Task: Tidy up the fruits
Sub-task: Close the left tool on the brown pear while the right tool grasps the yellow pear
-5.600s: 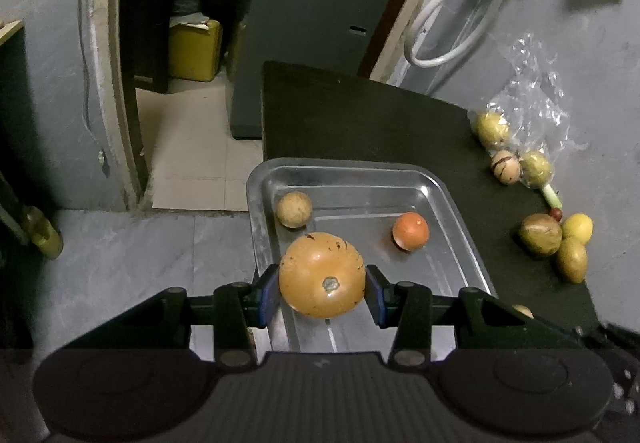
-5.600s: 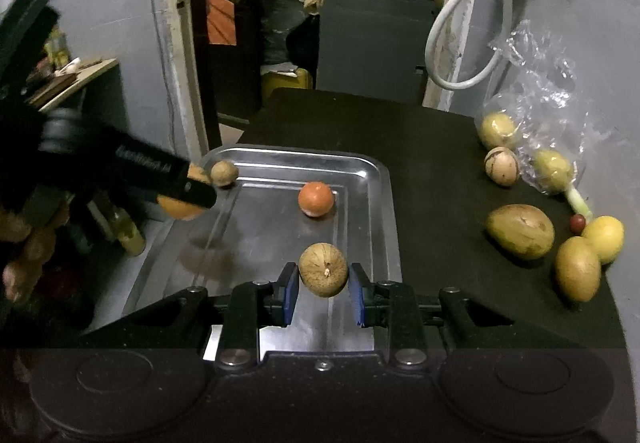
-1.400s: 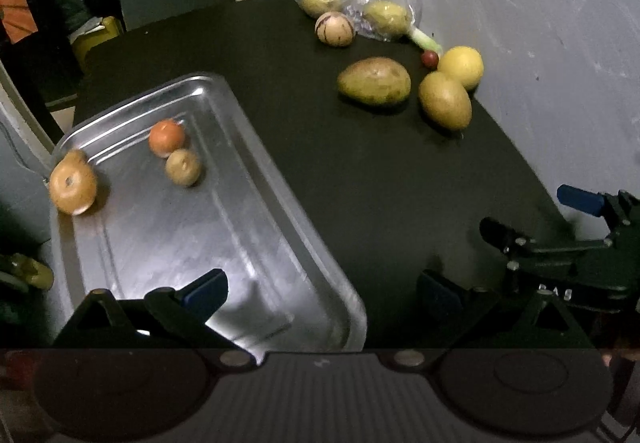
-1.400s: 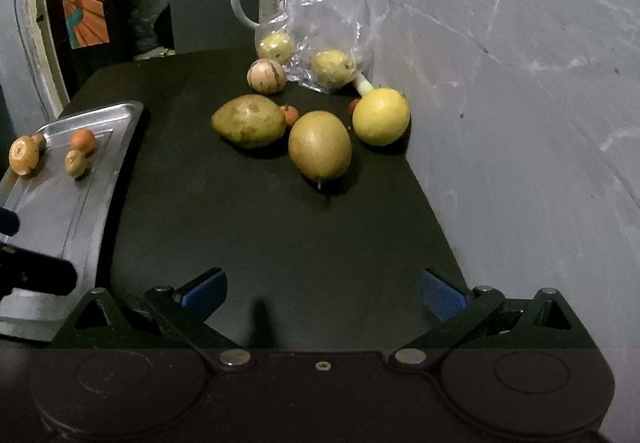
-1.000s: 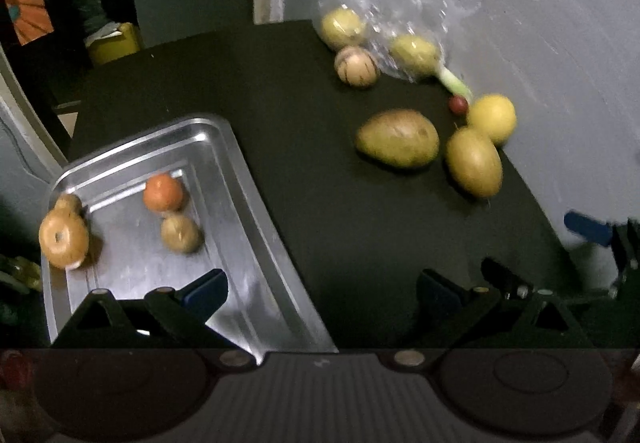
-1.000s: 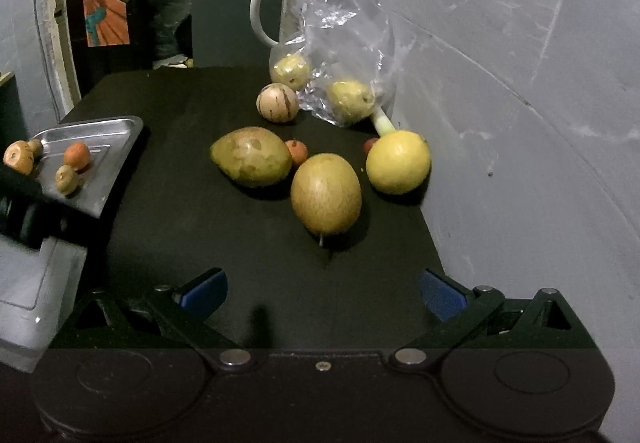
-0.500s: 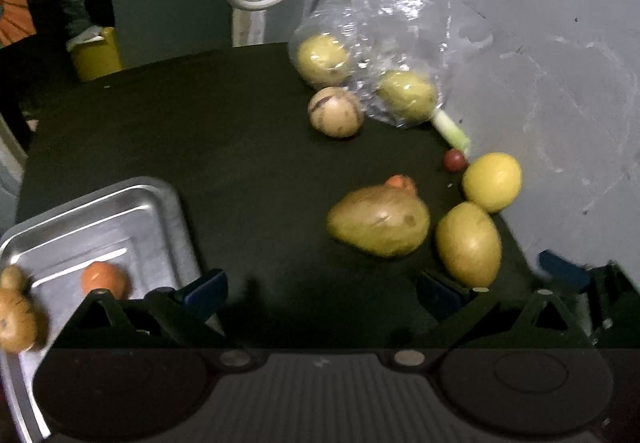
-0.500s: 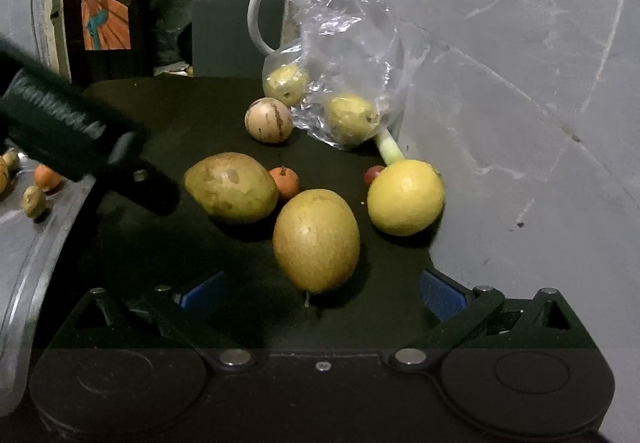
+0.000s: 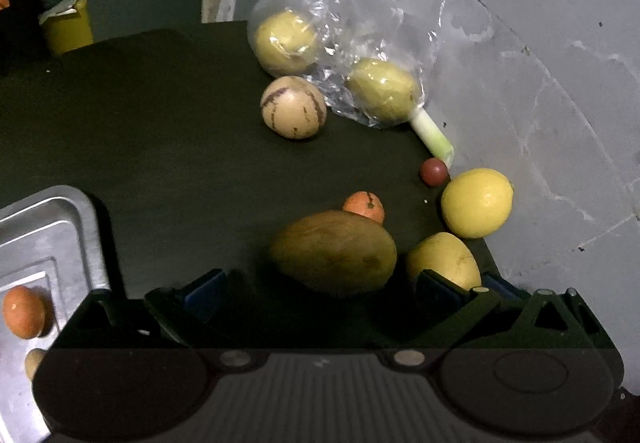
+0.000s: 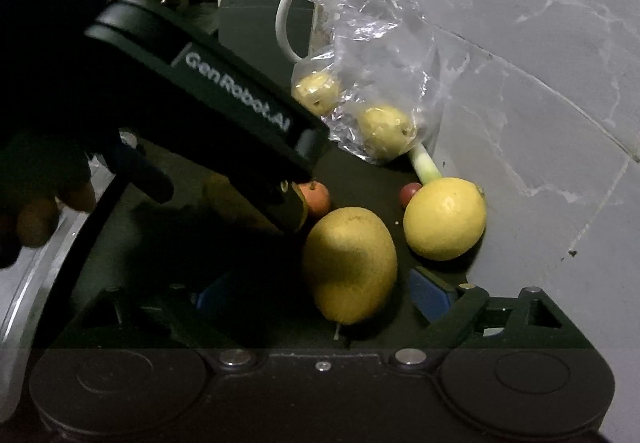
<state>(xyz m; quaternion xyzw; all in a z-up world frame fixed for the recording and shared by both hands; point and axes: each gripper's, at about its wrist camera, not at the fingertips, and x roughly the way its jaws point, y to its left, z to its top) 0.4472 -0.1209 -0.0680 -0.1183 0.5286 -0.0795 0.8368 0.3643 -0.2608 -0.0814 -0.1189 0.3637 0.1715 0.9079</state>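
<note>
**Both tongs spread over the fruit pile**

The brownish-green oval mango lies on the black counter, framed by the wide-spread left tongs. Right tongs, spread too, flank the yellow-brown oval fruit beside a round yellow lemon (neither touched). The metal tray sits left, holding a small orange fruit.

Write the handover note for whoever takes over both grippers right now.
Left gripper: open, empty, jaws around the brownish-green mango, not closed.
Right gripper: open, empty, jaws around the yellow oval fruit.
Done: an orange fruit and a small tan one lie in the metal tray.
Left on the table: both of those, the lemon, small orange fruit, striped round fruit, red berry, and two fruits in the plastic bag.
</note>
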